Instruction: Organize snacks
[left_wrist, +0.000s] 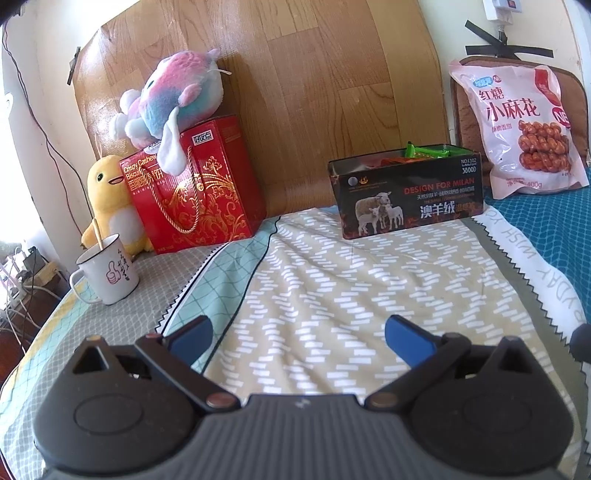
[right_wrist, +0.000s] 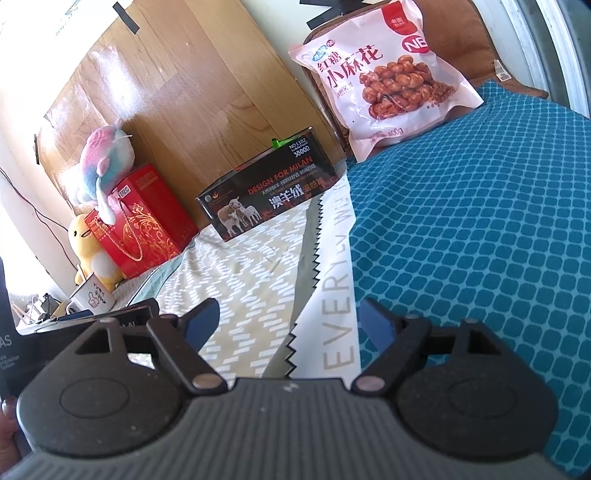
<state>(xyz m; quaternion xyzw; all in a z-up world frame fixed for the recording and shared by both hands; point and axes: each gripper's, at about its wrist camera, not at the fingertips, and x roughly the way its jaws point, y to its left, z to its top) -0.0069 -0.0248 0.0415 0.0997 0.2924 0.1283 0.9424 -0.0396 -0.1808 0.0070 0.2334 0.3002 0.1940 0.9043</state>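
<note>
Here both grippers, left (left_wrist: 297, 338) and right (right_wrist: 291, 325), jaws apart, empty; tin (left_wrist: 406, 195) holds snacks.

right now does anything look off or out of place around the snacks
Nothing is spilled or damaged. The pink snack bag leans against the brown cushion, outside the open black tin that holds the small packets. A pastel plush perches on the red gift box.

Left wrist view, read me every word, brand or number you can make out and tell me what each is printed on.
"DESIGN FOR MILAN", "NO.L102", "3800D", "澳羊绒": black tin.
"红糖", "小麻花", "400g": pink snack bag.
"Crispy Cashew": red gift box.
"WISH", "DAY": white strip of the bedsheet, upside down.
Handwriting on the mug and small print on the tin: too small to read.
</note>
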